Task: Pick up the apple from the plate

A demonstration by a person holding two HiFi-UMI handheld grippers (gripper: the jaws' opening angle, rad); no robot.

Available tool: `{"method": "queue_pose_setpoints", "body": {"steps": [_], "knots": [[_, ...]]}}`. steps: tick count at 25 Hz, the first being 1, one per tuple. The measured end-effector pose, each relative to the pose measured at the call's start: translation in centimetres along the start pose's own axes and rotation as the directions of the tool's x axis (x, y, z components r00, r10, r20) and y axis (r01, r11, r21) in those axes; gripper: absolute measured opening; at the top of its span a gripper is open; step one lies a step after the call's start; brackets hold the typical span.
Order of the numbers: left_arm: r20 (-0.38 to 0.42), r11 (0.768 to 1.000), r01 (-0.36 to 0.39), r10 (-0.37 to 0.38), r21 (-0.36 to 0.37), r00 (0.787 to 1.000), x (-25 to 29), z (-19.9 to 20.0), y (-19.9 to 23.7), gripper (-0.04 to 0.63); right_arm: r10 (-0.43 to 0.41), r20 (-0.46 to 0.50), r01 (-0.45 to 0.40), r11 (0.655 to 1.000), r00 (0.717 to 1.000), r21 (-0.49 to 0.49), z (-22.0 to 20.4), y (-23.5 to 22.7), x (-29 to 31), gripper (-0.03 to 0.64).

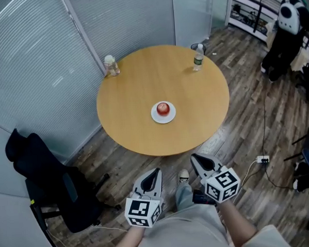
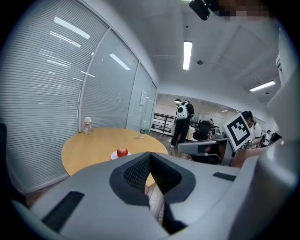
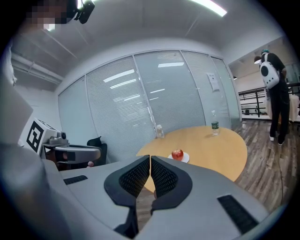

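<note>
Left tongs (image 1: 156,173) and right tongs (image 1: 195,159) closed together, empty, bottom of frame.
Apple (image 1: 163,108) on plate (image 1: 155,116), centre: firm, smooth, likely slippery; I'd grip its widest middle.

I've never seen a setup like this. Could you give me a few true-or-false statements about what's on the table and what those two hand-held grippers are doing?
1. The apple sits on a white plate on the round table. True.
2. The right gripper is holding the apple. False: its jaws are together on nothing, and it is over the floor, short of the table.
3. A bottle and a second bottle stand near the table's far edge. True.
4. The left gripper has its jaws spread wide. False: they are closed together and hold nothing.
</note>
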State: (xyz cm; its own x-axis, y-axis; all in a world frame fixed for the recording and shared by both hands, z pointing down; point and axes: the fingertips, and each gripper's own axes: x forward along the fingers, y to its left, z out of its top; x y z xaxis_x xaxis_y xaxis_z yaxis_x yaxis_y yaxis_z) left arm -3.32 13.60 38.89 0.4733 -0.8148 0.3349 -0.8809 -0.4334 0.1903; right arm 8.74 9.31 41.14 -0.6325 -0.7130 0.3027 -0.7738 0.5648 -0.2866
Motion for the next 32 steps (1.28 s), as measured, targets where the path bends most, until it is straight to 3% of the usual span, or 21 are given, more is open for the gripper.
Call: {"method": "queue_pose_setpoints", "body": {"steps": [7, 16, 22, 32], "knots": [[0.025, 0.997, -0.074, 0.074, -0.018, 0.997, 8.0, 5.3, 3.9, 0.003, 0.085, -0.024, -0.085, 0.995, 0.996, -0.042, 5.2, -5.6, 7.0, 0.034], [0.005, 0.991, -0.127, 0.127, -0.047, 0.992, 14.4, 6.9, 6.0, 0.003, 0.157, -0.056, -0.16, 0.985, 0.986, -0.058, 7.5, -9.5, 11.4, 0.034], [-0.013, 0.989, -0.136, 0.136, -0.059, 0.991, 16.7, 7.2, 6.8, 0.002, 0.168, -0.079, -0.172, 0.984, 0.983, -0.049, 7.4, -11.0, 12.8, 0.034], [-0.036, 0.993, -0.096, 0.094, -0.062, 0.995, 18.2, 7.6, 8.9, 0.002, 0.113, -0.092, -0.117, 0.993, 0.989, -0.035, 7.8, -11.2, 14.4, 0.034]]}}
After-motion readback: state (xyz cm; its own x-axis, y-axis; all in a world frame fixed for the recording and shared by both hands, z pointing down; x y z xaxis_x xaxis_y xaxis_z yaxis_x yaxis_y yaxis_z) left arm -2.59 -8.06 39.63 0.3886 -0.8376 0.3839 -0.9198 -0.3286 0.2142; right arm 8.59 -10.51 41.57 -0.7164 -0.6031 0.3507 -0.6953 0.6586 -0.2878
